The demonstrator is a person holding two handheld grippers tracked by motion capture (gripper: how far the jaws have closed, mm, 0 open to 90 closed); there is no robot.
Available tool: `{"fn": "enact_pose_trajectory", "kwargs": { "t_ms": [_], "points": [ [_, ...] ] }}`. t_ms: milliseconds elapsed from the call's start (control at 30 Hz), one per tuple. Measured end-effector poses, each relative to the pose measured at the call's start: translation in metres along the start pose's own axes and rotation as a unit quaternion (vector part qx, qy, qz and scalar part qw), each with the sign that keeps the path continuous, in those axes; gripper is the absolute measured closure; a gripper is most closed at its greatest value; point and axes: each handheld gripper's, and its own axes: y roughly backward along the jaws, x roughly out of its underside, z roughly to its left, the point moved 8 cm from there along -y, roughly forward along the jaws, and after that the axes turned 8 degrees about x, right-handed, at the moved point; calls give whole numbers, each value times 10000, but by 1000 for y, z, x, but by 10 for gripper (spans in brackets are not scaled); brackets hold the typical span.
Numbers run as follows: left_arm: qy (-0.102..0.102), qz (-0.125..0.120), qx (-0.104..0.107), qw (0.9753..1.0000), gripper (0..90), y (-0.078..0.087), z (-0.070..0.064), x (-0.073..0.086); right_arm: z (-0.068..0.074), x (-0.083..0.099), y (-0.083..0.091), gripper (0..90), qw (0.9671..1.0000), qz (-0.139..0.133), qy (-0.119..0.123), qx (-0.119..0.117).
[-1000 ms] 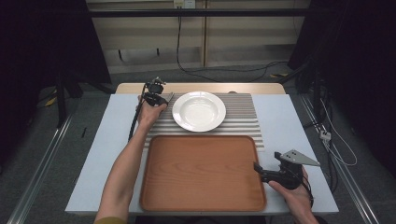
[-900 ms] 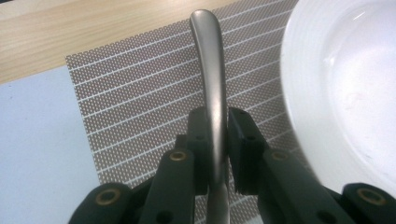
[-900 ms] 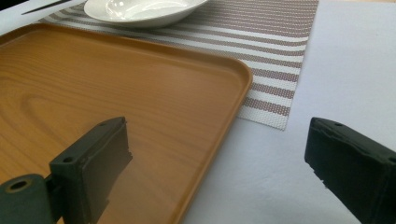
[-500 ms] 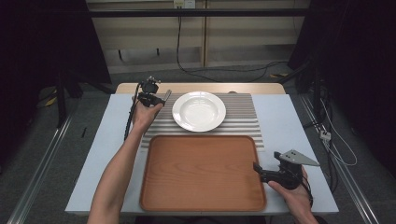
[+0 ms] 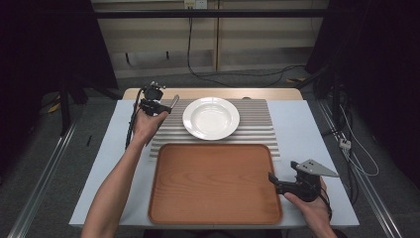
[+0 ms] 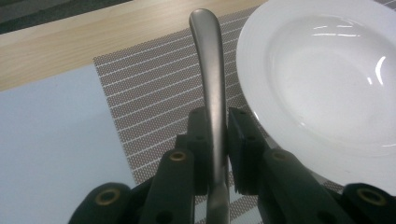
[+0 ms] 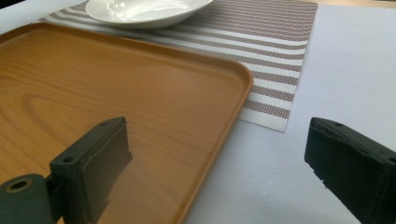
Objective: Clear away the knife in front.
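Jaws first: left gripper (image 5: 157,105) is clamped on a metal utensil handle (image 6: 212,84), handle running up between the two black jaws and past them; right gripper (image 7: 219,163) has its jaws spread wide with nothing between them.

Desk (image 5: 317,129) is pale blue-grey on top, with a light wood strip along its far edge.

Wooden tray (image 5: 214,183) sits on the near half of the desk, rounded corners, low rim, nothing in it. Its far edge overlaps the near edge of the striped mat.

Striped placemat (image 5: 257,124) lies beyond the tray, brown and white stripes, under the plate.

White plate (image 5: 211,117) (deep, more of a soup plate) sits on the mat, centre-left of it, empty and clean, with light glare on the inside.

Left hand (image 5: 144,126) reaches forward to the far left corner of the mat, holding the left gripper just left of the plate. In the left gripper view the utensil handle points toward the far wood strip, its tip over the mat, close beside the plate rim but not touching it. The utensil's working end is hidden below the jaws, so cannot tell spoon or fork.

Right hand (image 5: 309,208) holds the right gripper low at the tray's near right corner, a grey three-cornered plate on top. In the right gripper view one jaw is over the tray surface, the other over bare desk to the tray's right.
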Motion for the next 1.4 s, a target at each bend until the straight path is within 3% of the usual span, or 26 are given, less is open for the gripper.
{"fn": "enact_pose_trajectory", "kwargs": {
  "t_ms": [233, 433, 533, 600, 867, 1067, 1400],
  "points": [
    [-131, -155, 94, 9997, 800, 18, -10, -1, 0, 0, 0, 63, 10000, 2, 19, -7],
    [-274, -127, 171, 9994, 800, 27, -19, 3, 1, 0, 0, 63, 10000, -2, 29, -7],
    [-333, -126, 189, 9992, 800, 28, -25, 7, 1, 0, 0, 63, 10000, 5, 34, -11],
    [-340, -96, 321, 9989, 800, 29, -32, 11, 1, 0, 0, 64, 10000, 10, 32, -17],
    [-458, -26, 390, 9982, 799, 32, -47, 20, 2, -1, -1, 64, 10000, 7, 47, -22],
    [-706, 26, 408, 9967, 800, 39, -61, 26, 2, -1, -2, 64, 10000, 12, 53, -27],
    [-870, -61, 573, 9945, 799, 59, -87, 32, 4, -1, -2, 64, 10000, 16, 49, -43]
  ]
}}
